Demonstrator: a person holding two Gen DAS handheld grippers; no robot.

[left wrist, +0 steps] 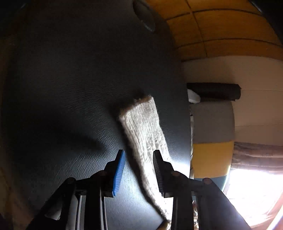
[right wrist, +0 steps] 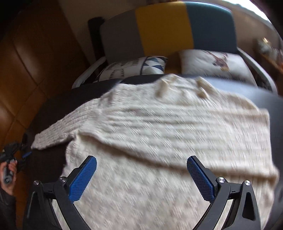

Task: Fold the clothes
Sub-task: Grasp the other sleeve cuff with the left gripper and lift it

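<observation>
A cream knit sweater (right wrist: 176, 123) lies spread flat on a dark leather-textured table (right wrist: 53, 106), blurred by motion. One sleeve (right wrist: 53, 136) sticks out to the left. My right gripper (right wrist: 141, 158) hovers wide open over the sweater's body, with nothing between its blue pads. In the left wrist view that sleeve (left wrist: 141, 120) runs along the dark table (left wrist: 70, 88) and passes between the fingers of my left gripper (left wrist: 138, 153). Its jaws stand apart, the sleeve closer to the right finger. The right wrist view shows a hand (right wrist: 8, 169) holding the left gripper (right wrist: 24, 154) by the cuff.
A chair with a grey, yellow and blue back (right wrist: 164, 28) stands behind the table's far edge, with two patterned cushions (right wrist: 134, 69) on it. Orange-brown floor tiles (right wrist: 26, 62) lie to the left. A dark round object (left wrist: 144, 16) sits far off on the table.
</observation>
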